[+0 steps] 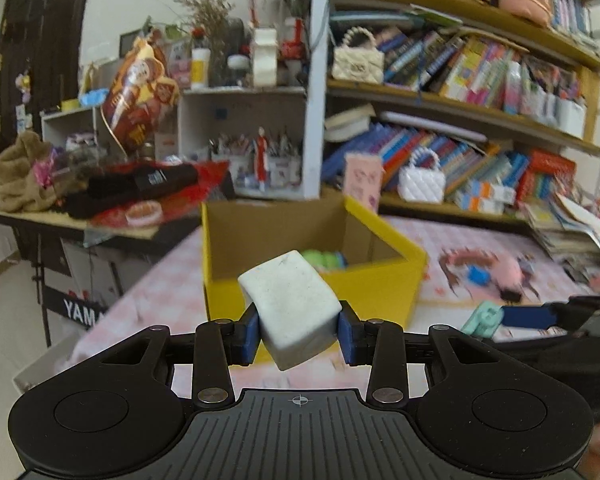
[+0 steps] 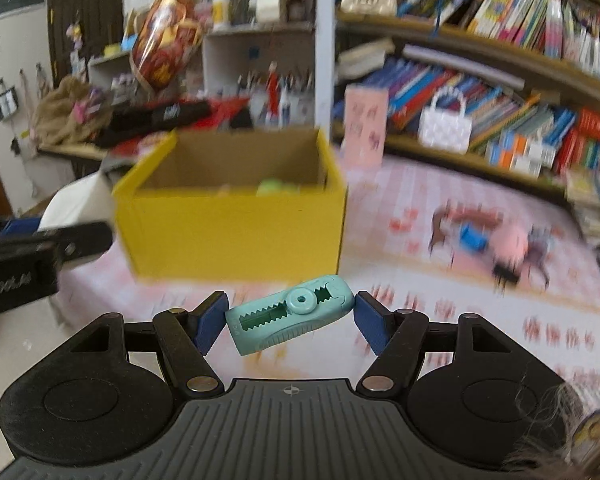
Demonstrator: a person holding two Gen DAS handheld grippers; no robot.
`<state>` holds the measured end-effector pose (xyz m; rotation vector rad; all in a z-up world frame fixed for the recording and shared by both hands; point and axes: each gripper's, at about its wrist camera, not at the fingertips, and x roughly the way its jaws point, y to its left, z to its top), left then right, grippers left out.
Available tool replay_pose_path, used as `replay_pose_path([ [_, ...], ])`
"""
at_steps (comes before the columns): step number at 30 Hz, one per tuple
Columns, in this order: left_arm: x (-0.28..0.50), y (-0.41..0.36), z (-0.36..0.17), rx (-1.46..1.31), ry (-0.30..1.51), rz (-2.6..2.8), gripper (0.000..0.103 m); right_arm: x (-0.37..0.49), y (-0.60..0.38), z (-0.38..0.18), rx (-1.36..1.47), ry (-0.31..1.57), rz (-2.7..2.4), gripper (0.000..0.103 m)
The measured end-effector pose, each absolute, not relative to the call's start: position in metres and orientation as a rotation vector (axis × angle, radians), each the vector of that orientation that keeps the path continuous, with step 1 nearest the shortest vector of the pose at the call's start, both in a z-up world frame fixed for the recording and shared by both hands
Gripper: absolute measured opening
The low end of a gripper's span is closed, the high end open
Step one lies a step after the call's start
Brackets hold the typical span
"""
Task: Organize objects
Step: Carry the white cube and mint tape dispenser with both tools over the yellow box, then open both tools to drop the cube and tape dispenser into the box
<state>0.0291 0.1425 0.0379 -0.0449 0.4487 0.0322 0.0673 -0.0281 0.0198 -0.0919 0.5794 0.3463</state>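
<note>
Scuffed white block (image 1: 290, 304), ridged teal plastic case (image 2: 290, 319).

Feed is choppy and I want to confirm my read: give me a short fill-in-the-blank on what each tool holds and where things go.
1. The left tool is shut on a white ____ block.
2. The right tool grips a ____-coloured plastic slider case.
3. Ahead of both stands an open ____ cardboard box.
4. Inside the box lies something ____.

Missing: foam; teal; yellow; green

Matt cardboard box (image 1: 376, 284), scuffed white eraser (image 1: 290, 304), ridged teal plastic case (image 2: 290, 320).
</note>
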Motion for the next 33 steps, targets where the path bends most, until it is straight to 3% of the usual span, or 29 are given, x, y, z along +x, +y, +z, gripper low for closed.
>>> replay_pose_path([
  [12,0.141,0.150,0.031,0.017,0.495,0.095,0.037,0.199,-0.008,0.056,-0.045,0.506,0.401,0.067],
  [24,0.203,0.153,-0.006,-0.046,0.709,0.093,0.037,0.310,0.056,0.025,-0.138,0.735,0.577,0.067],
  [33,0.217,0.158,-0.020,-0.070,0.781,0.113,0.038,0.344,0.097,-0.006,-0.273,0.935,0.672,0.067],
])
